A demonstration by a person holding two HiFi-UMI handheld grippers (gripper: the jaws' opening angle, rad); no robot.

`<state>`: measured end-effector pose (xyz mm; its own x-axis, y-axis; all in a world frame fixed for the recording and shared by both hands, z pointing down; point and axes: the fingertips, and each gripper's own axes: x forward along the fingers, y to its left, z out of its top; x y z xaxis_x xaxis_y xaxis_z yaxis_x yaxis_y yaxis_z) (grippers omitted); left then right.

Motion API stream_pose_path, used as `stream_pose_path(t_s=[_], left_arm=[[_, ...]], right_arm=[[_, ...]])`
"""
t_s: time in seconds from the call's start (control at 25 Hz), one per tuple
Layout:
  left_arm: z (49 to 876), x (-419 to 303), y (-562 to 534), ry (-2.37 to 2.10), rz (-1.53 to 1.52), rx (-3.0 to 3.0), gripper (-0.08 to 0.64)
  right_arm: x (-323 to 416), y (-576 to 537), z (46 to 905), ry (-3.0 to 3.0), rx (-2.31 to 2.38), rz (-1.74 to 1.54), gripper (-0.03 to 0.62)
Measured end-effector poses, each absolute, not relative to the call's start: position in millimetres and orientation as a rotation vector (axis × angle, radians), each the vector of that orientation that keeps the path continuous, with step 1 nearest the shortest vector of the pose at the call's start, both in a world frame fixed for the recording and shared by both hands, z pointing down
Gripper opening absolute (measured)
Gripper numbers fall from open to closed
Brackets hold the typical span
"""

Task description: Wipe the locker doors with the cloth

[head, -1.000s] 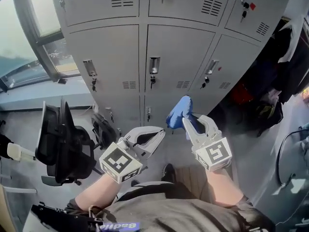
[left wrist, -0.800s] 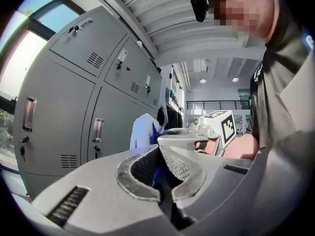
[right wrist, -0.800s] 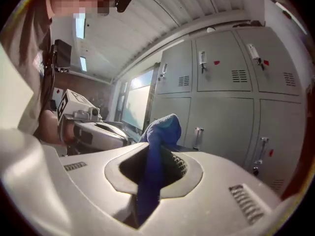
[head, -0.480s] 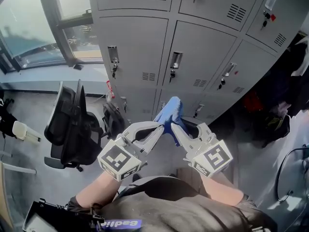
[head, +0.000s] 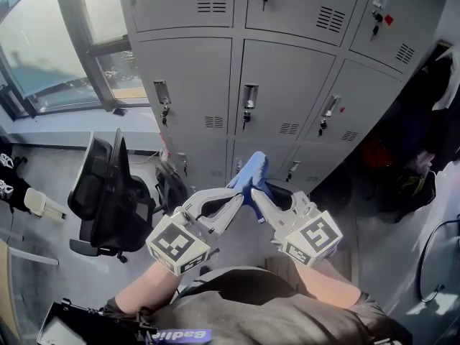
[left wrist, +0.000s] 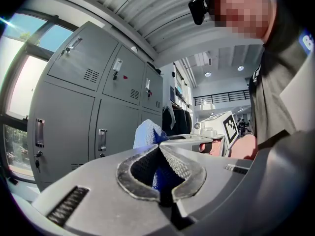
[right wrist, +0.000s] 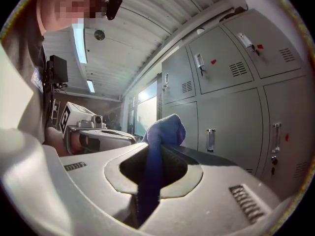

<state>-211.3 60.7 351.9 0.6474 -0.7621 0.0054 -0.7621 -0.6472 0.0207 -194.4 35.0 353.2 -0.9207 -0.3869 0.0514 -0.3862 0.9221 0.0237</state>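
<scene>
Counting first: one blue cloth (head: 251, 175), one black office chair (head: 108, 192), grey locker doors (head: 194, 85) with three in the top row and three in the middle, and two grippers. The left hand-held gripper (head: 239, 200) and the right hand-held gripper (head: 255, 192) are each clamped on the cloth, fabric threading the gap behind closed tips. It bunches above both tips, in front of the doors. Lowest row is partly hidden behind cloth and grippers; top row is cut off. Dark hanging items (head: 424, 142) at right are hard to make out.

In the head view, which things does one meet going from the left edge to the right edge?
Window → black office chair → left gripper → blue cloth → right gripper → dark hanging clothes.
</scene>
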Motion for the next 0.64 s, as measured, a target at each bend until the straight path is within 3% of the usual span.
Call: stream_pose_path(t_s=[0.64], left_arm=[[351.3,-199.0,63.6,-1.287,-0.004,2.838,0.009]], right_arm=[[-184.2,41.2,350.2,-3.026,0.607,-0.013,0.057]])
